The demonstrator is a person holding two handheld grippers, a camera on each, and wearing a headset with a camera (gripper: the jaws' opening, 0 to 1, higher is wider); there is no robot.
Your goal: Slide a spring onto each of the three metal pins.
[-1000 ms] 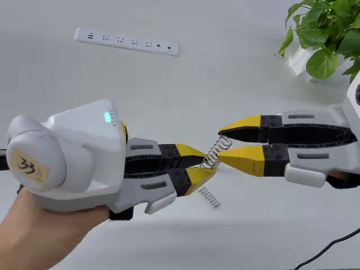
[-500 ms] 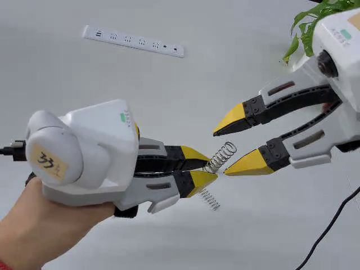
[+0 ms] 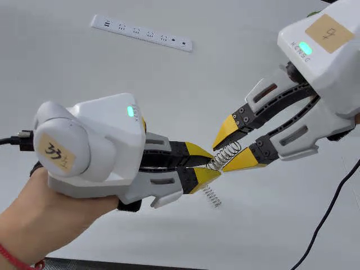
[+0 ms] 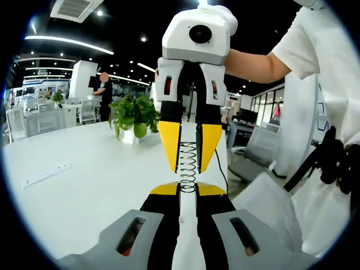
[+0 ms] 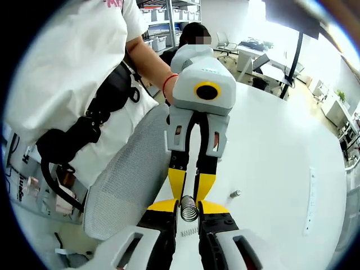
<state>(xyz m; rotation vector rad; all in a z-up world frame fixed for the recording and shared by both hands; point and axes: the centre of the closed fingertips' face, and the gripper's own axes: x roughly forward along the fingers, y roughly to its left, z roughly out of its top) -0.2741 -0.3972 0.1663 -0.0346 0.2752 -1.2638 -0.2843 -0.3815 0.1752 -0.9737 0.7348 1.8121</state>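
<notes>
Head view: the left gripper, carried in a hand at the lower left, is clenched nearly flat. Its yellow tips meet the near end of a coiled steel spring held in the air above the white tabletop. The right gripper reaches in from the upper right and grasps that spring across its coils. A second, smaller loose spring lies on the tabletop just below them, and a white power strip lies well apart at the far side. A tan sticker on the left gripper bears handwriting that starts "33". One on the right gripper shows a "4", above small print I cannot read.

Left gripper view: this gripper's jaws pinch something thinner than the spring. It is probably a pin, but the coils hide it.

Right gripper view: the spring shows end-on, touching both jaws. A short metal pin lies loose on the tabletop beyond.

Judging by this, one spring is being threaded. The next move calls for pushing it straight along its axis toward the left gripper, with a light grip so the coils don't buckle.
</notes>
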